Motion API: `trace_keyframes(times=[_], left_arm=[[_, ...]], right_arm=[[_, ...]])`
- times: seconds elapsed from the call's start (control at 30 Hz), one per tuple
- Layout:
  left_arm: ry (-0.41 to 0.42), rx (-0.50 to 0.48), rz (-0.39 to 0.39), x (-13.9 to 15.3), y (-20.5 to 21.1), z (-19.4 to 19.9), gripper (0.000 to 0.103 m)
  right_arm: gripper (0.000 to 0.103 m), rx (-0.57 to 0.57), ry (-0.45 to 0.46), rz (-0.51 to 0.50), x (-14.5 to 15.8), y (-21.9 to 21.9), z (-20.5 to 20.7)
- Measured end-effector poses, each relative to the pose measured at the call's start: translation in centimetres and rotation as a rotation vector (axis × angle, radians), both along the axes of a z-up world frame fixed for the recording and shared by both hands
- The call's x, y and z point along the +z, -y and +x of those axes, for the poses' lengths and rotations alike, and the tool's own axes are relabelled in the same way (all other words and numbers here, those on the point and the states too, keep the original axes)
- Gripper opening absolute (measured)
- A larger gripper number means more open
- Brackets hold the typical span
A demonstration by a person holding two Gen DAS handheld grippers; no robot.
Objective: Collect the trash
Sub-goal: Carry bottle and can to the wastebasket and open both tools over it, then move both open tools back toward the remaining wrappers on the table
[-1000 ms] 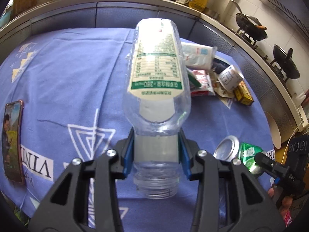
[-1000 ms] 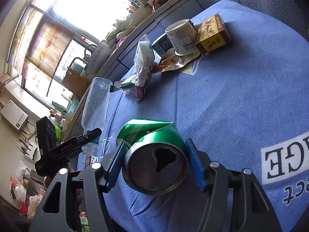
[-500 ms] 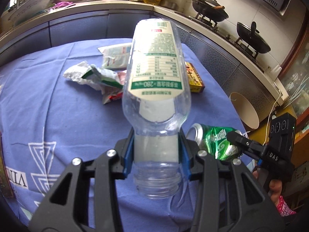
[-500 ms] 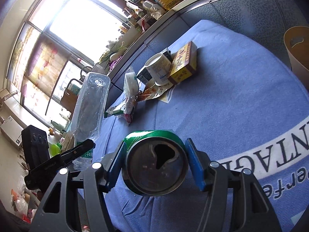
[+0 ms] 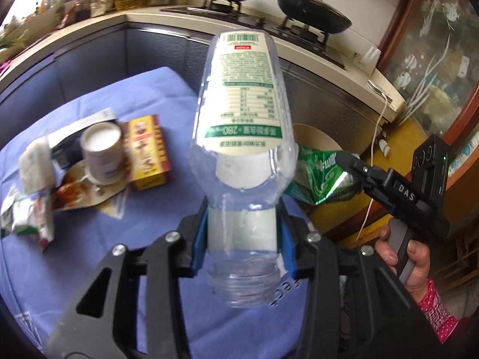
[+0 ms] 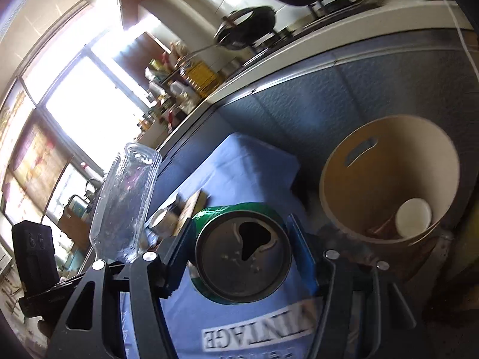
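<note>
Left gripper [image 5: 243, 240] clamped on the neck of a clear, empty plastic bottle [image 5: 242, 125], blue pads pressing both sides just above the threaded, capless mouth. Body jutting forward past the fingertips, base farthest away, smooth glossy walls, white-and-green printed label wrapped round it. Right gripper [image 6: 244, 249] grasping a crumpled green aluminium can [image 6: 242, 251], pads tight on its dented flanks, dull grey top with the ragged open hole facing back between the fingers. Beyond the right fingertips and off to the right, a round tan bin [image 6: 386, 233], smooth inner wall with a slot handle, a white disc-like thing lying at the bottom. Ahead and left of the left fingers, on the blue printed tablecloth [image 5: 89, 233]: a white cylindrical paper cup [image 5: 101, 152], a red-and-yellow cardboard box [image 5: 146, 152] just beside it, crinkled wrappers [image 5: 33, 185] further left. A hand [image 5: 404, 254] gripping the right gripper's handle.
</note>
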State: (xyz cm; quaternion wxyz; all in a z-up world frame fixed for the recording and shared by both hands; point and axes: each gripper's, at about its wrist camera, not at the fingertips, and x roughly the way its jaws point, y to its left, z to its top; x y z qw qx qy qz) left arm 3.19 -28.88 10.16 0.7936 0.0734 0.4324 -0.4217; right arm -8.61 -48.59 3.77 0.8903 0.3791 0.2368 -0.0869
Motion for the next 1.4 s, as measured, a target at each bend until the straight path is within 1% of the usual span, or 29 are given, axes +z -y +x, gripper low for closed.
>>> trace_keyframes(times=[0.13,0.2,0.37,0.47,0.5,0.53,0.6,0.63,0.73,0.83,0.97,1.1,1.2,1.3,1.4], left_arm=[[-0.071,-0.115,0.029,-1.5,7.8,0.0,0.039],[-0.113,-0.159,0.060,-2.7,11.0,-0.2,0.039],[-0.186,-0.237,0.179,-5.9,17.0,-1.0,0.039],[-0.216,-0.229,0.245,-7.3,19.2,-0.8,0.040],[-0.218,-0.219,0.265,-7.5,19.7,-0.6,0.045],[-0.222,-0.215,0.276,-7.6,20.1,-0.5,0.058],[-0.211,-0.196,0.261,-7.0,20.5,-0.4,0.072],[-0.201,-0.189,0.247,-6.5,20.5,-0.4,0.073],[-0.183,-0.185,0.218,-5.0,20.1,-0.5,0.073],[-0.160,-0.176,0.182,-3.6,19.0,-0.7,0.073],[-0.141,-0.152,0.133,-2.3,16.1,-1.2,0.073],[-0.085,-0.108,0.110,-1.8,11.6,-1.6,0.073],[-0.050,-0.051,0.109,-1.9,7.3,-1.5,0.073],[-0.043,0.024,0.118,-2.5,2.3,-1.1,0.073],[-0.061,0.112,0.124,-3.9,-3.0,-0.7,0.073]], right_arm=[[0.062,-0.155,-0.058,-0.081,-0.9,5.3,-1.7],[0.062,-0.207,-0.085,-0.093,-1.8,7.3,-2.3],[0.062,-0.261,-0.130,-0.107,-4.0,10.0,-2.5],[0.062,-0.292,-0.149,-0.146,-4.9,10.2,-2.5],[0.062,-0.299,-0.145,-0.156,-5.2,10.2,-2.5],[0.064,-0.299,-0.144,-0.169,-5.5,10.2,-2.2],[0.073,-0.307,-0.158,-0.200,-5.8,9.9,-2.0],[0.077,-0.310,-0.154,-0.214,-5.8,9.8,-1.9],[0.077,-0.311,-0.145,-0.231,-5.7,9.5,-2.1],[0.077,-0.325,-0.127,-0.216,-5.3,9.3,-2.7],[0.077,-0.332,-0.099,-0.212,-4.2,8.4,-3.5],[0.077,-0.296,-0.068,-0.199,-2.9,6.4,-3.6],[0.077,-0.231,-0.046,-0.195,-2.0,3.8,-2.9],[0.077,-0.143,-0.020,-0.178,-1.2,0.8,-1.6],[0.077,-0.042,-0.010,-0.166,-0.6,-2.6,0.2]])
